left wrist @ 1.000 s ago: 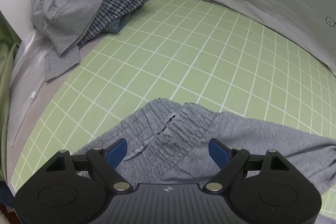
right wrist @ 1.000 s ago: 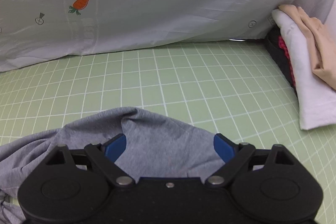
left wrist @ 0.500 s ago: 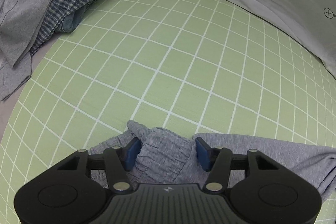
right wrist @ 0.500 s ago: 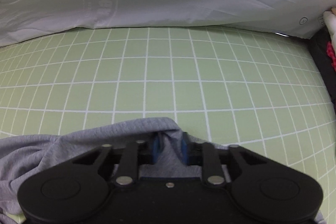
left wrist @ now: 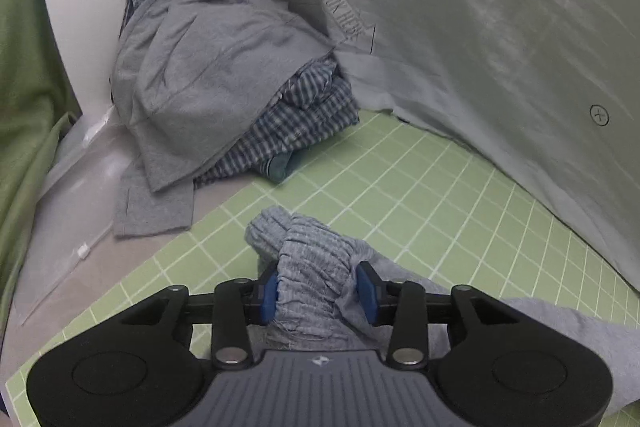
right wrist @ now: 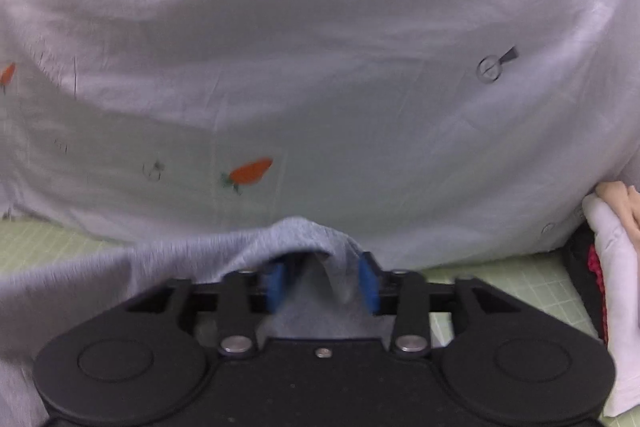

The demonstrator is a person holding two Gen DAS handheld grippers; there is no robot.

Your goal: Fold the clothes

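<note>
left claw (left wrist: 318, 293) – clamped on grey garment (left wrist: 312, 259) waistband, now lifted | right claw (right wrist: 322, 287) – pinching garment edge, raised off mat (left wrist: 420, 195)

Heather-grey garment (left wrist: 316, 267), green white-gridded mat (left wrist: 420, 187), pale carrot-printed sheet (right wrist: 320, 87), blue-checked shirt (left wrist: 296, 123).

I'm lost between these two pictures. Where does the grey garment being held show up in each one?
Left wrist view: the grey garment sits bottom centre, bunched in the left gripper.
Right wrist view: grey garment draped lower centre-left over the right gripper.
Shared landmark: the carrot-print sheet behind.
</note>
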